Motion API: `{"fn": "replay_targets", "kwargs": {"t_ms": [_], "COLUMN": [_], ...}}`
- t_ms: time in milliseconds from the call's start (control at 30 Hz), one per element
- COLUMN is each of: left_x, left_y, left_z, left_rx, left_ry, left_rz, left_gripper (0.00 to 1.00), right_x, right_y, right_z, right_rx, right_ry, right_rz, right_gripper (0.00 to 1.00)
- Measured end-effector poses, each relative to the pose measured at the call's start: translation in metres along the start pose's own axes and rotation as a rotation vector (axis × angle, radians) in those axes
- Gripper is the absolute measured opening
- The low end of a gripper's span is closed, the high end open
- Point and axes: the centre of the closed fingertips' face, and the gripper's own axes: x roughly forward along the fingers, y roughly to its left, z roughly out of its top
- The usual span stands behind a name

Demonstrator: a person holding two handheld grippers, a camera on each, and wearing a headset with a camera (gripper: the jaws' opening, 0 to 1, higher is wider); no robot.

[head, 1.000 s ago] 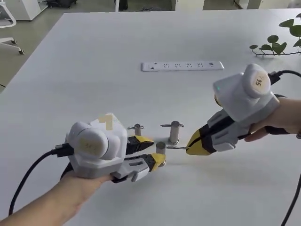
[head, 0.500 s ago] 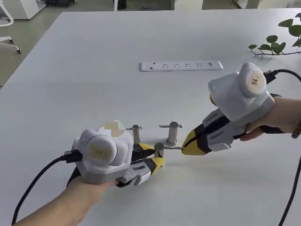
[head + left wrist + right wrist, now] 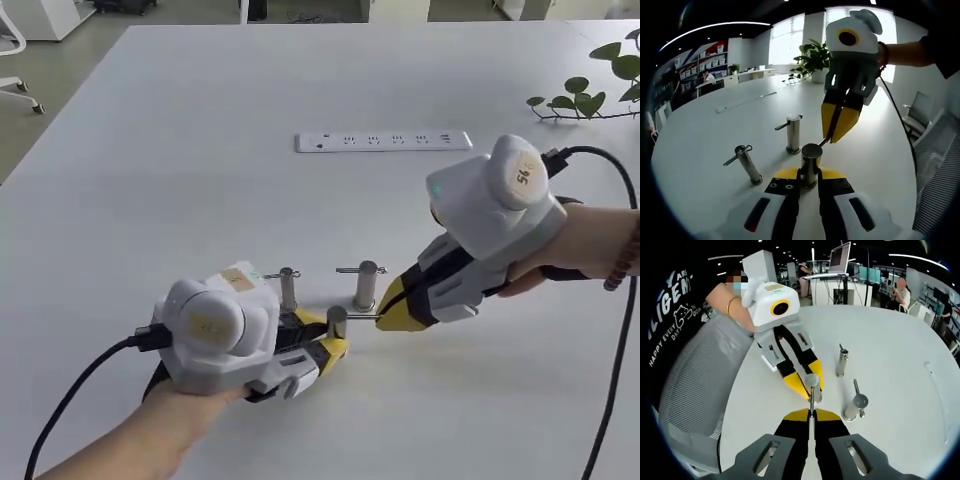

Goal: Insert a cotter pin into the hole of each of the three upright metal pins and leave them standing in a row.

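The third metal pin point(image 3: 337, 320) stands upright low-ctr in the head view, just in front of the other two. Its shank is pinched btw the jaws of the left gripper point(image 3: 325, 335), which are closed on it near the base. Its cotter pin point(image 3: 362, 315) lies approx horiz., tip at the pin's head, tail end clamped in the right gripper point(image 3: 388, 308), jaws pressed together on the wire. Whether the tip is already in the hole: can't tell, too small.

Step in hand, as I judge it: threading the last cotter. To do it well:
- Hold the wire level & in line w/ the cross-hole, square on as the right gripper view has it.
- Push straight, no side load, or the pin tips.
- Grip low & firm w/ the left so the head doesn't twist.
- Let go of the wire only once it's through, then release the pin gently so it ends up standing in the row.

Count:
- 3 metal pins, all upright.
- 3 cotter pins: 2 seated, one through the back-left pin point(image 3: 288, 288) & one through the back-right pin point(image 3: 367, 285); 1 in the jaws.
- 2 grippers.
- Further out on the white table point(image 3: 200, 150): 1 power strip point(image 3: 383, 141) upper ctr, 1 plant point(image 3: 590, 90) at the upper right edge.
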Motion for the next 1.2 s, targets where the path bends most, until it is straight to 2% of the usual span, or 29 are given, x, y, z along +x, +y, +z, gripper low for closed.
{"fn": "replay_targets", "kwargs": {"t_ms": [267, 433, 900, 1200], "left_x": [0.0, 0.001, 0.002, 0.003], "left_y": [0.0, 0.0, 0.0, 0.001], "left_z": [-0.001, -0.001, 0.0, 0.0], "left_rx": [-0.01, -0.041, -0.048, -0.05], "left_ry": [-0.003, -0.013, -0.017, -0.017], "left_rz": [0.001, 0.007, 0.018, 0.024], "left_gripper": [0.12, 0.12, 0.12, 0.12], "right_x": [0.005, 0.006, 0.012, 0.009], "right_y": [-0.002, -0.004, -0.004, -0.007], "right_z": [0.004, 0.004, 0.013, 0.014], "right_rx": [-0.011, -0.022, -0.04, -0.013], "right_ry": [0.002, 0.006, 0.001, -0.007], "right_rz": [-0.005, -0.011, -0.029, -0.053], "right_gripper": [0.0, 0.0, 0.0, 0.0]}}
